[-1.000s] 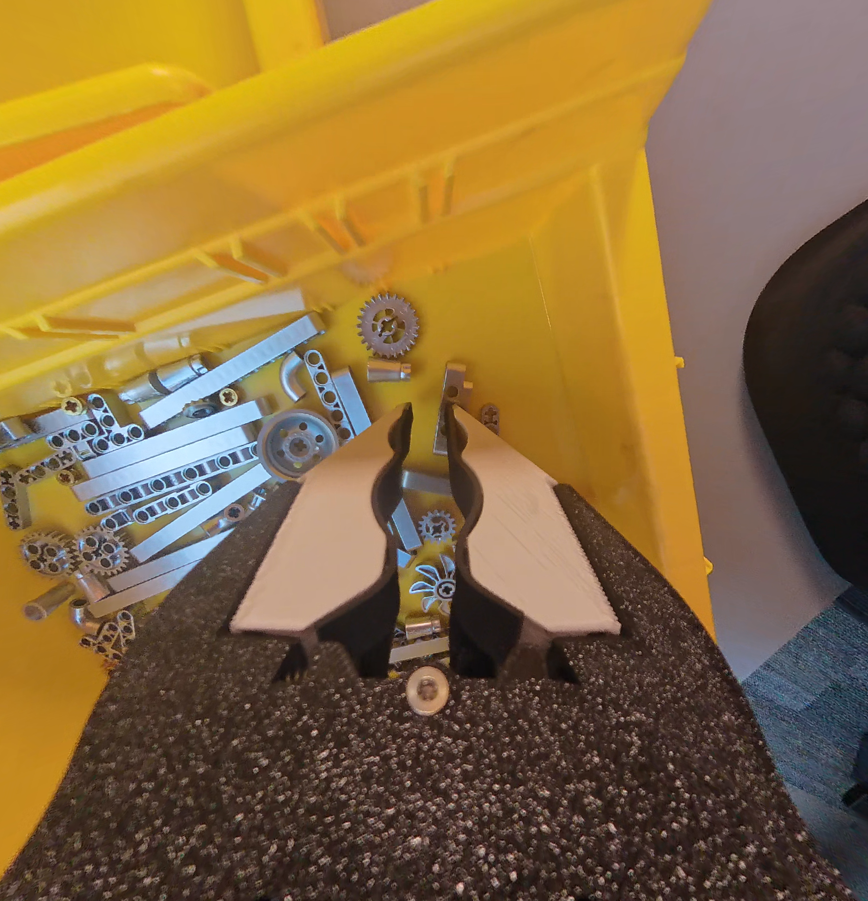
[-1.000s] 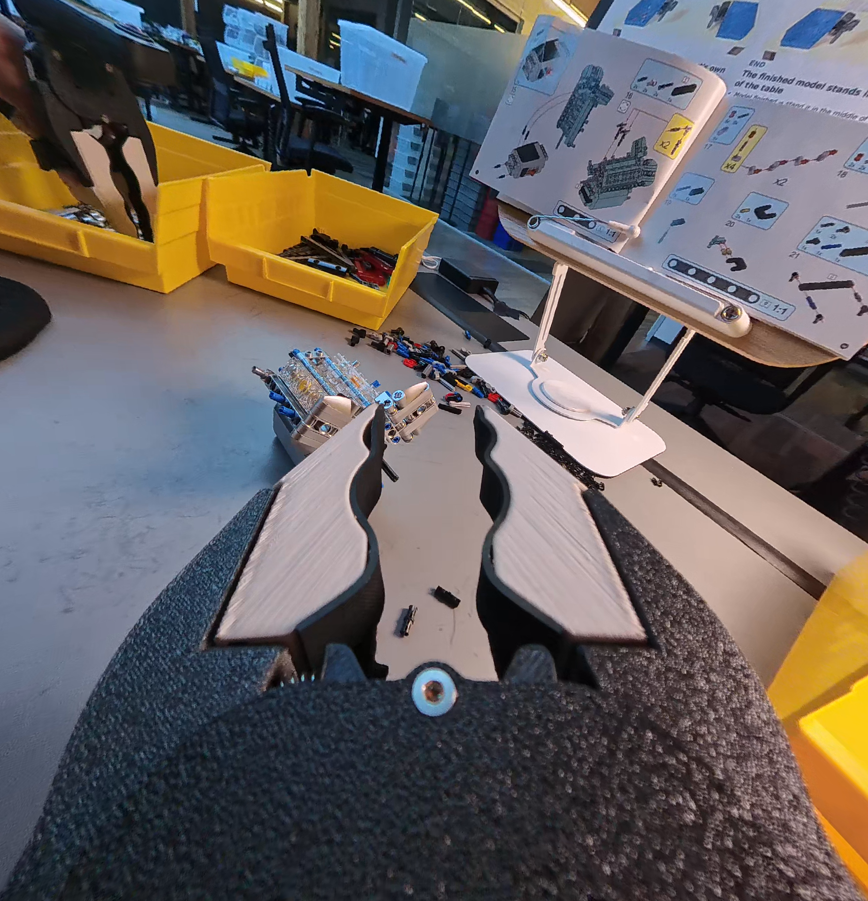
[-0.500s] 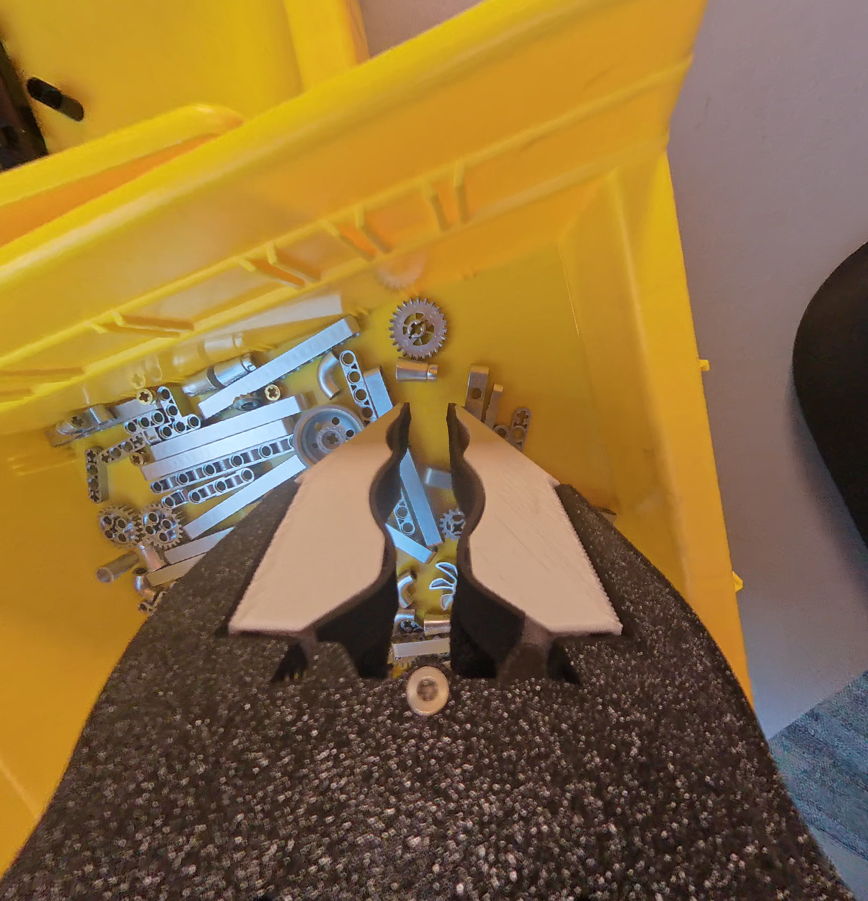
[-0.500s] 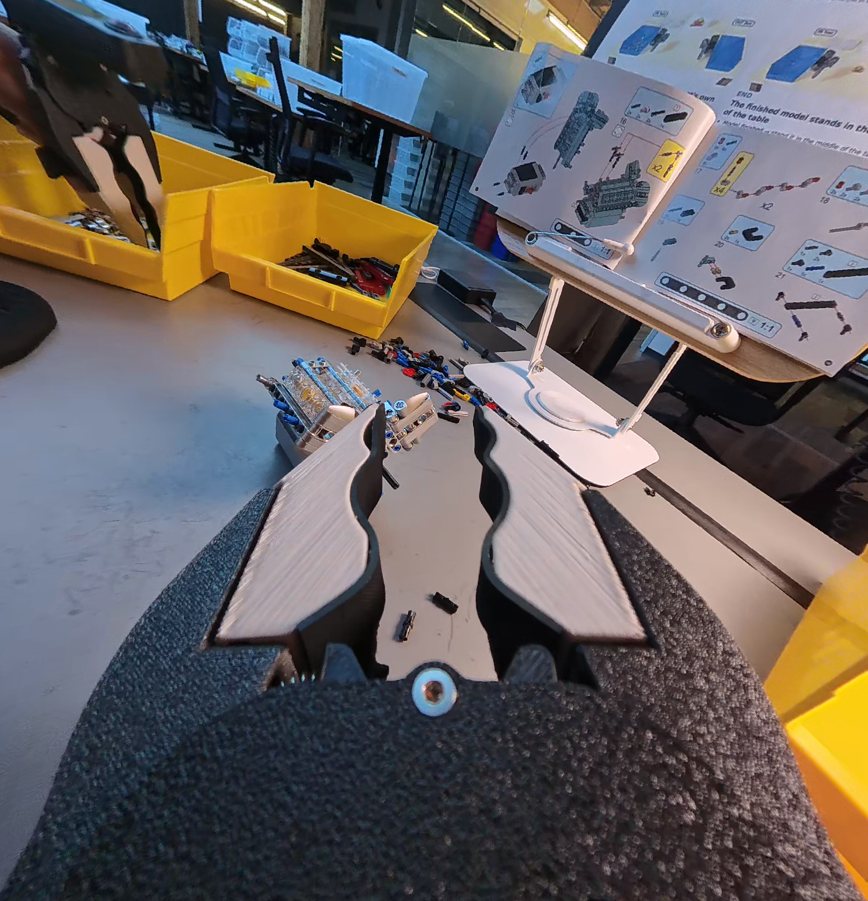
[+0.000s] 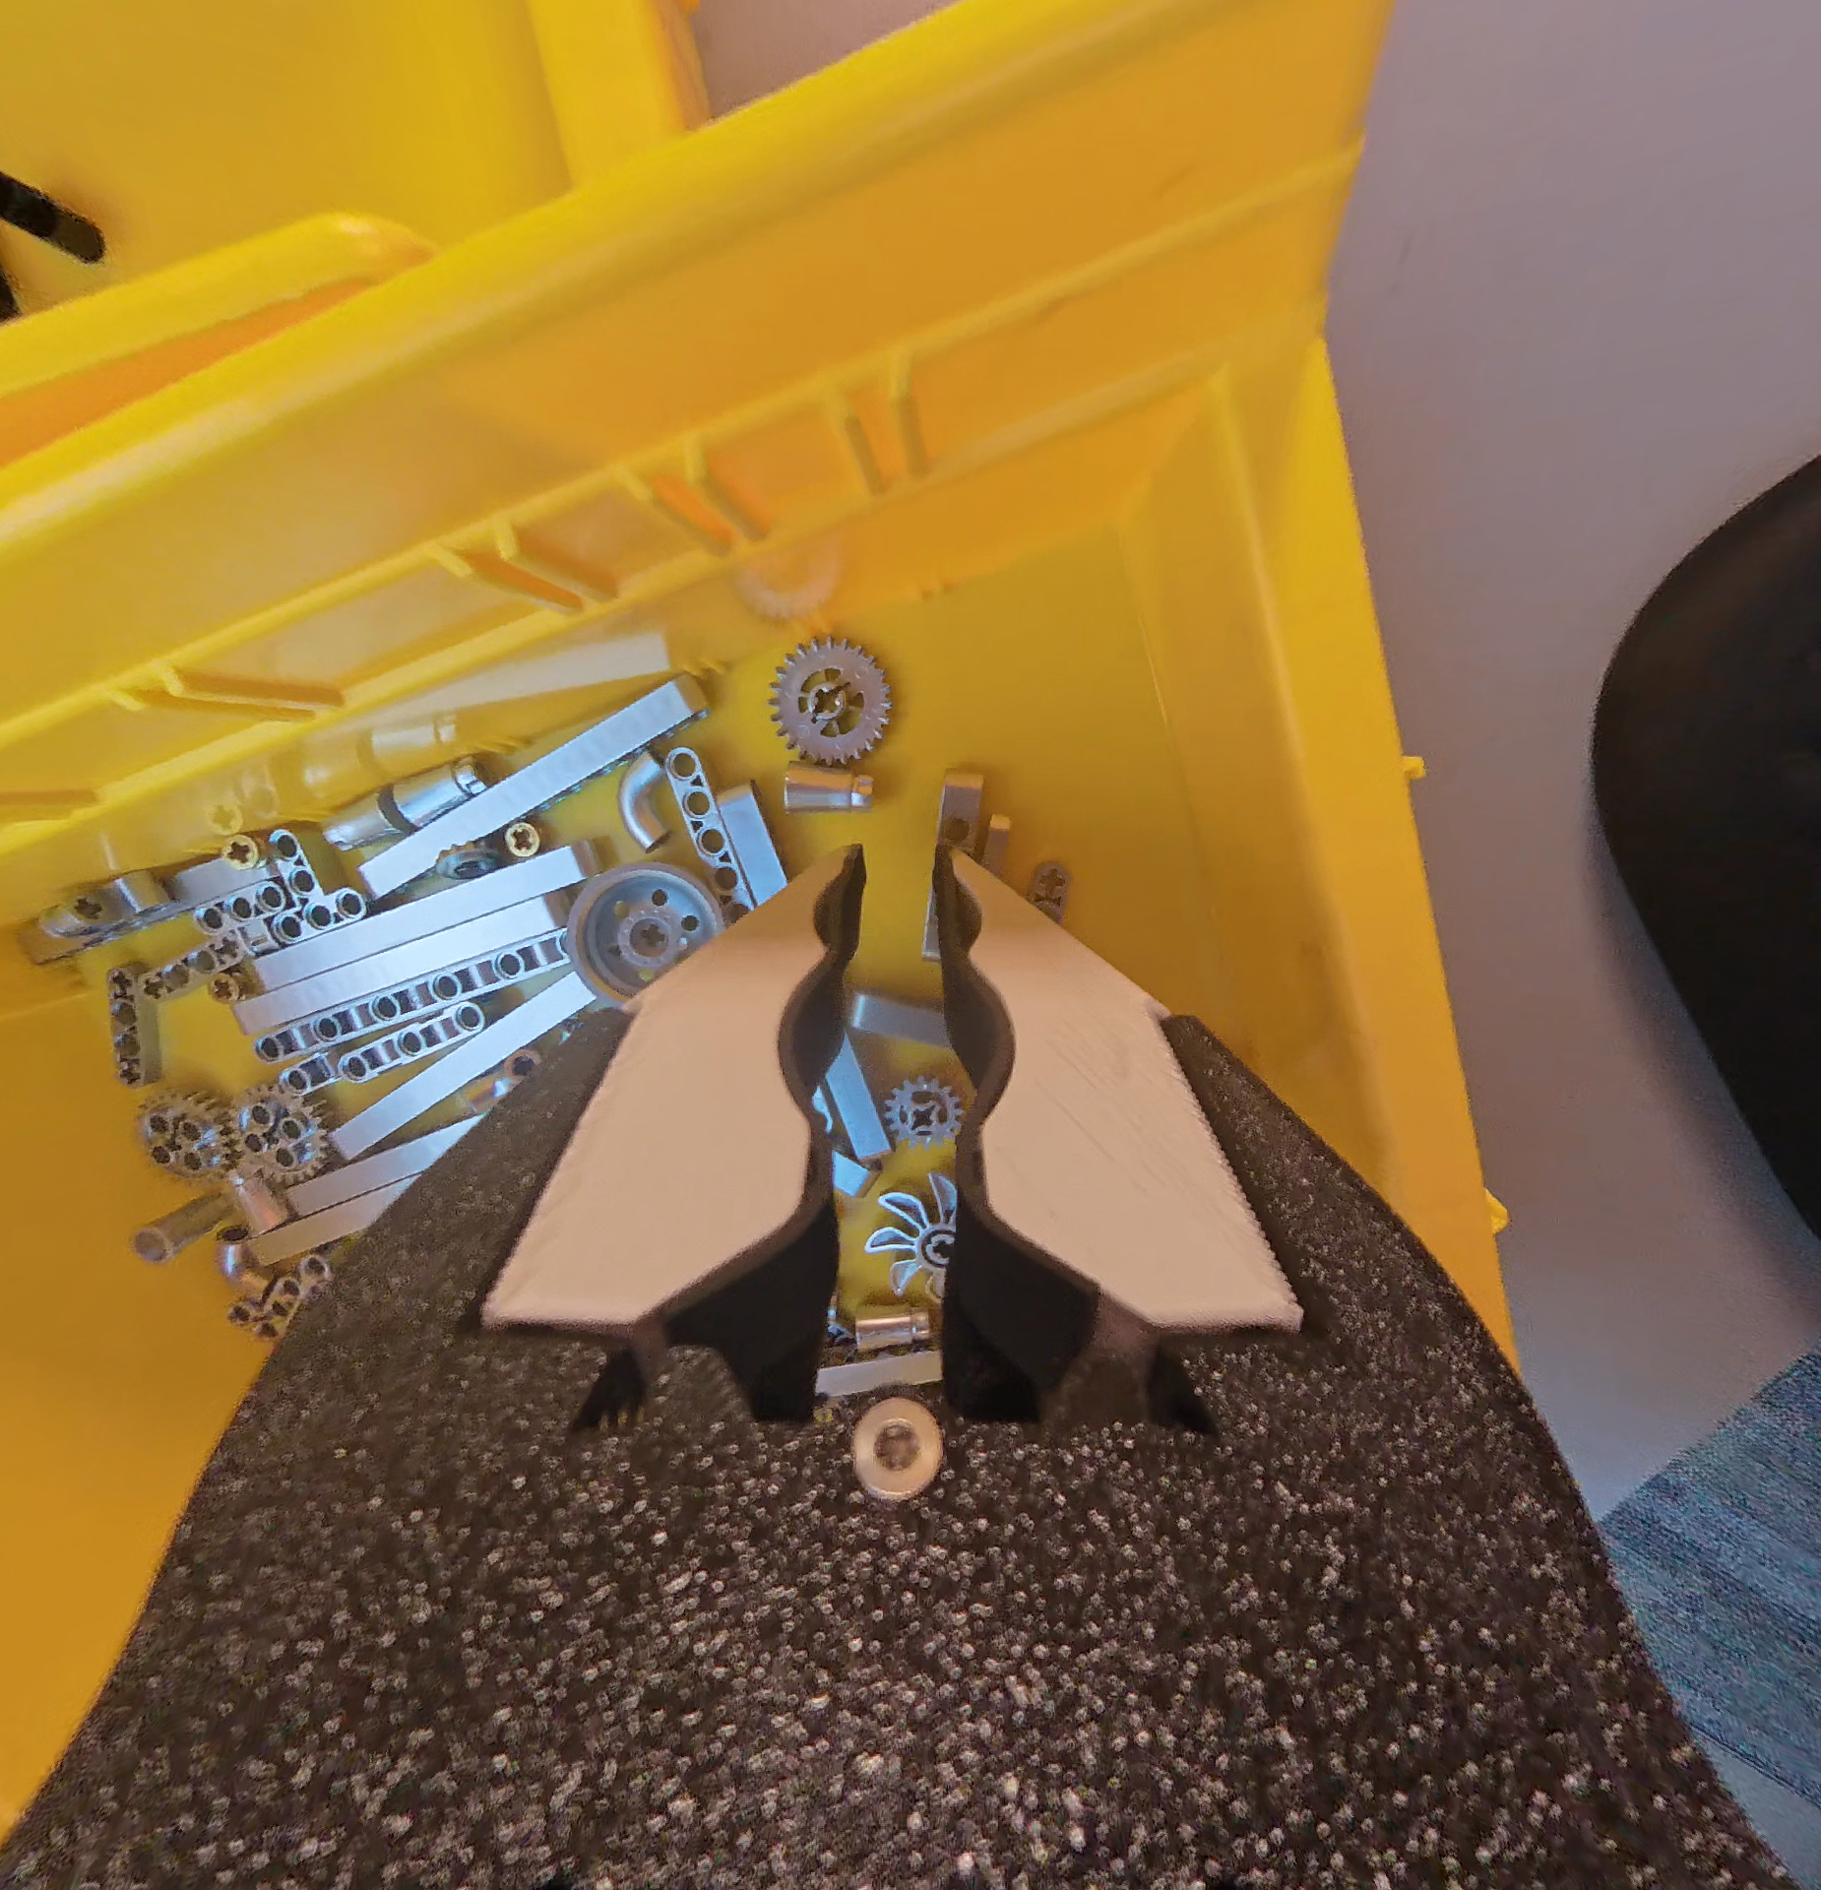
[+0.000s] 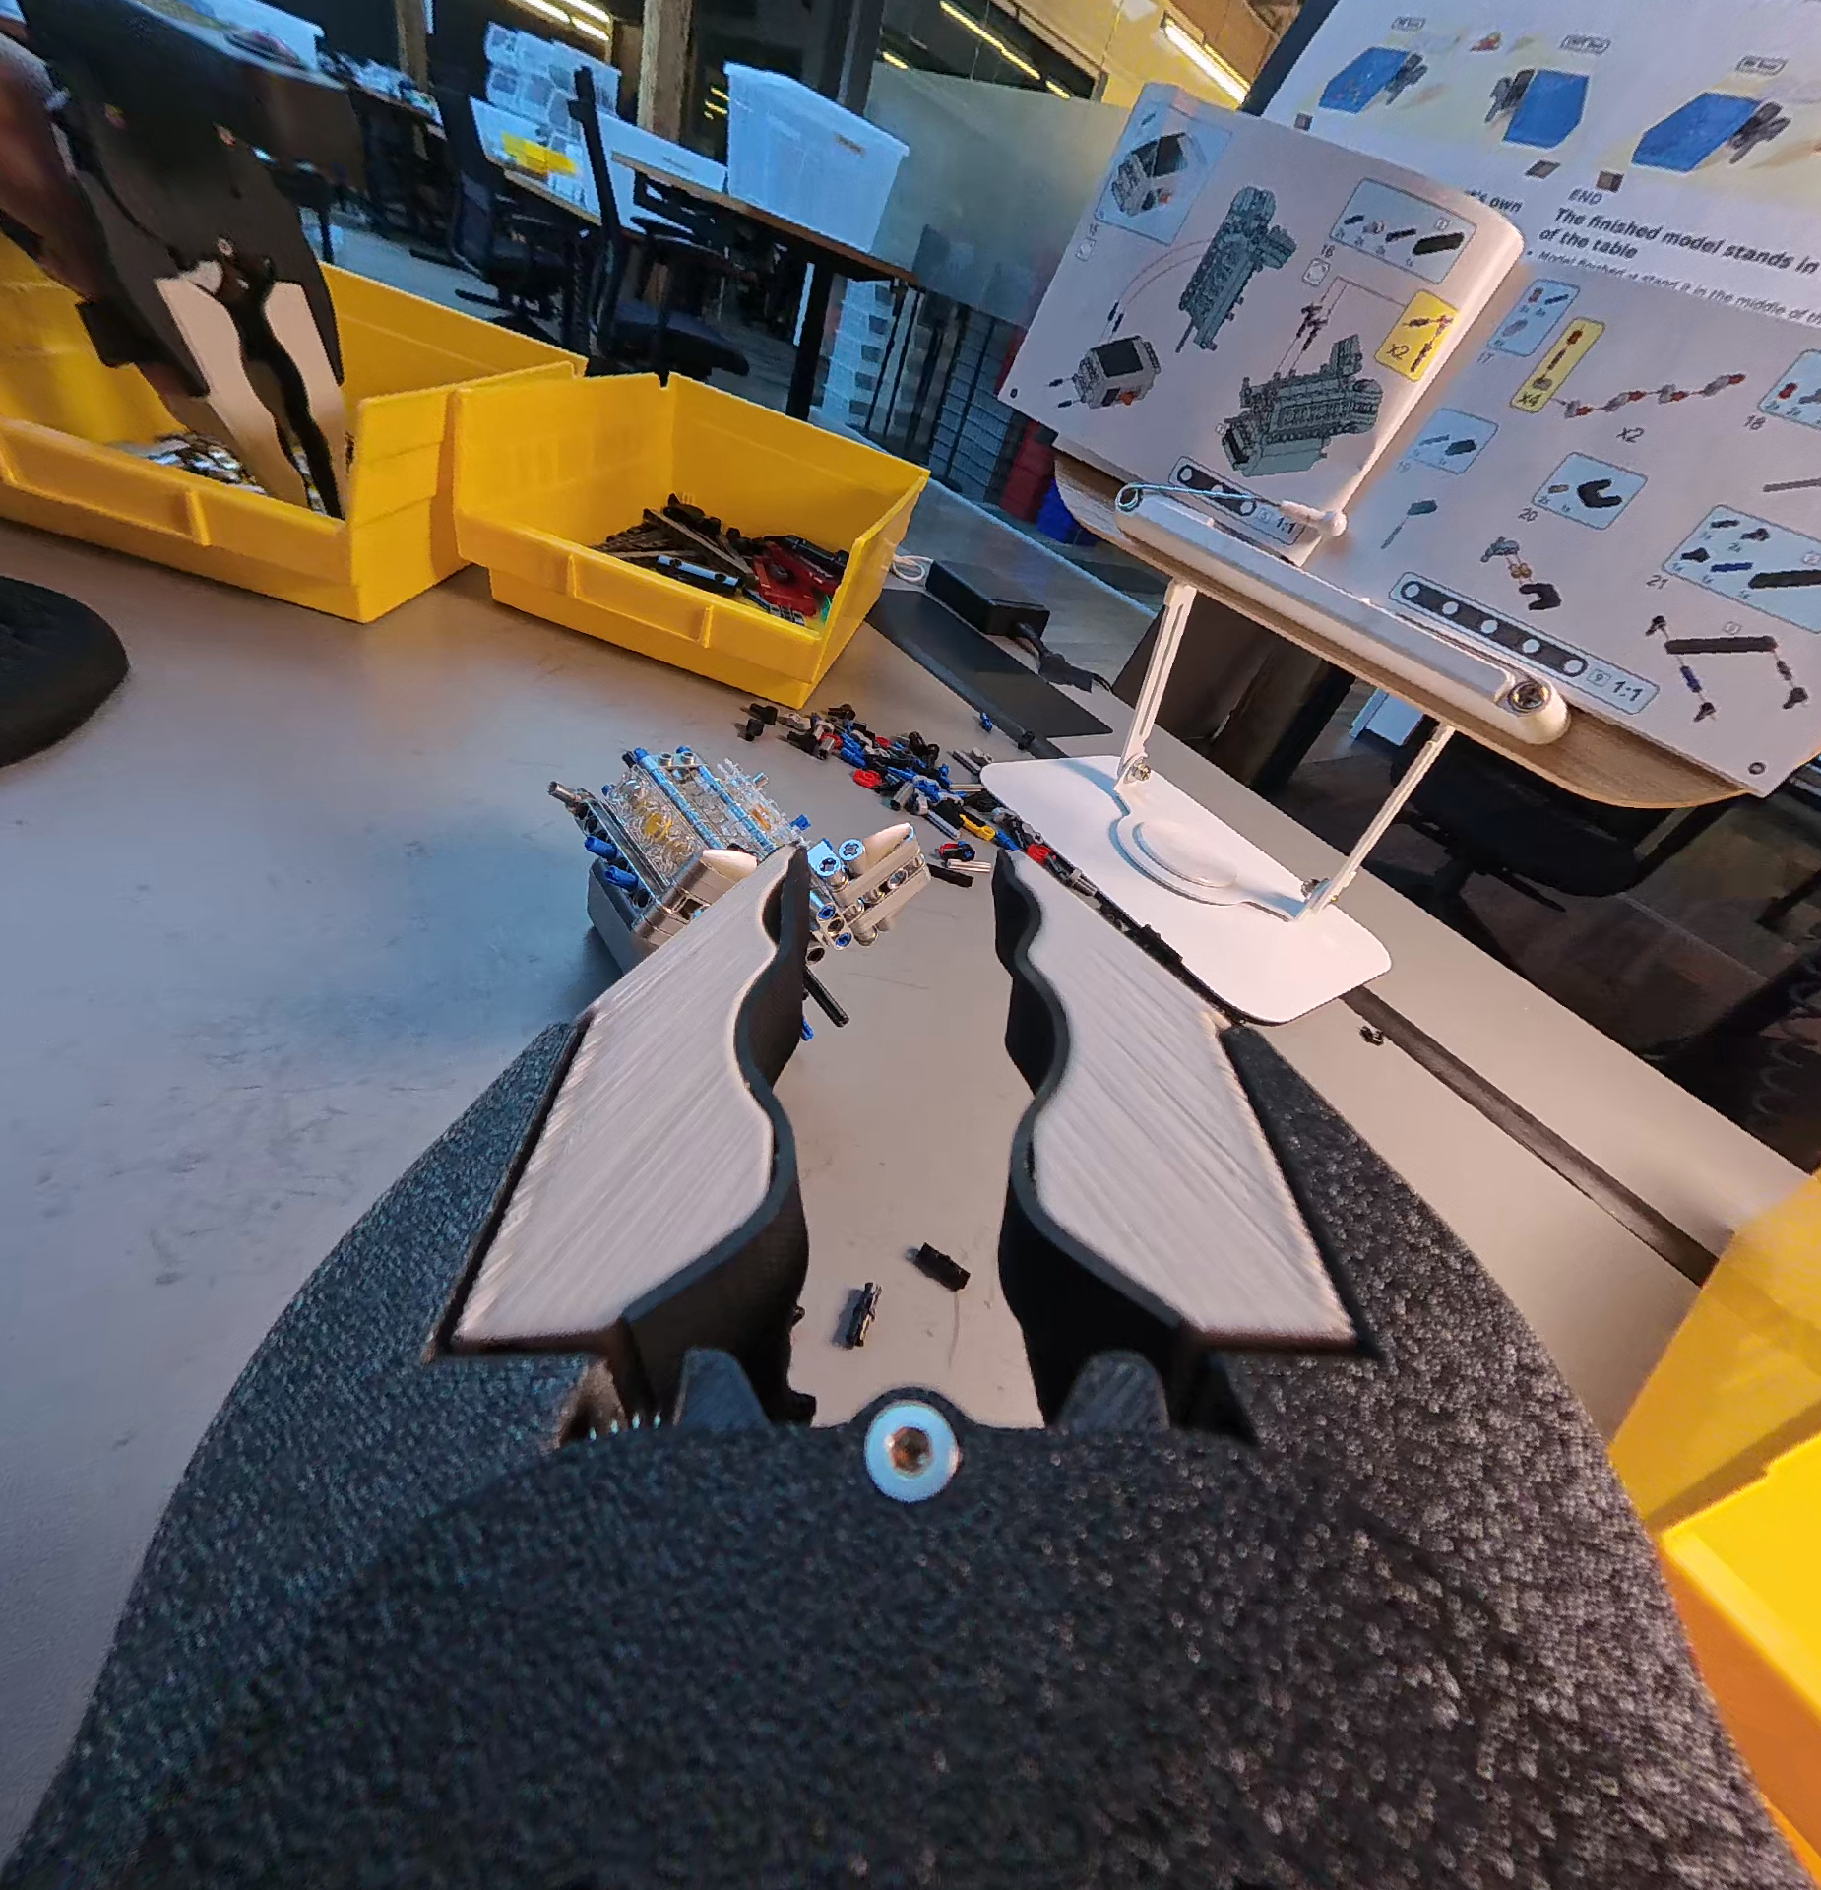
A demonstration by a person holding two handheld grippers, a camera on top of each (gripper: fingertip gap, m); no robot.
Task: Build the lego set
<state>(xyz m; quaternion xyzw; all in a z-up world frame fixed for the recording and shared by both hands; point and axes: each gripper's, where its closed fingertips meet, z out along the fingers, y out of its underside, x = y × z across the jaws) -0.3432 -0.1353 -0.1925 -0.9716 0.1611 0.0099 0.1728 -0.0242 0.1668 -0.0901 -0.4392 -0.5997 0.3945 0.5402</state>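
My left gripper (image 5: 898, 869) is inside a yellow bin (image 5: 1244, 818) of grey building parts, its jaws a narrow gap apart and empty. Its tips hover over the bin floor near a small grey connector (image 5: 830, 793) and a large grey gear (image 5: 833, 706). A small gear (image 5: 922, 1110) and a fan-shaped piece (image 5: 922, 1243) show between the fingers. Grey beams (image 5: 416, 951) and a wheel hub (image 5: 646, 931) lie to the left. My right gripper (image 6: 901, 880) is open and empty above the table, next to a partly built model (image 6: 722, 849). The left gripper (image 6: 262, 389) also shows far left.
Two black pins (image 6: 860, 1314) lie on the table (image 6: 272, 972) between my right fingers. Small loose parts (image 6: 886, 757) are scattered behind the model. A second yellow bin (image 6: 681, 491) holds black and red parts. Instruction sheets (image 6: 1295, 338) rest on a white stand (image 6: 1193, 880). Another yellow bin (image 6: 1765, 1534) is near right. My right fingertips sit around 45 cm from my left ones. The right gripper is farther from the wheel hub (image 5: 646, 931), some 50 cm, than the left, some 5 cm.
The left gripper has shifted a little over the grey parts in the bin, its jaw gap unchanged. The right gripper has barely moved and stays open.
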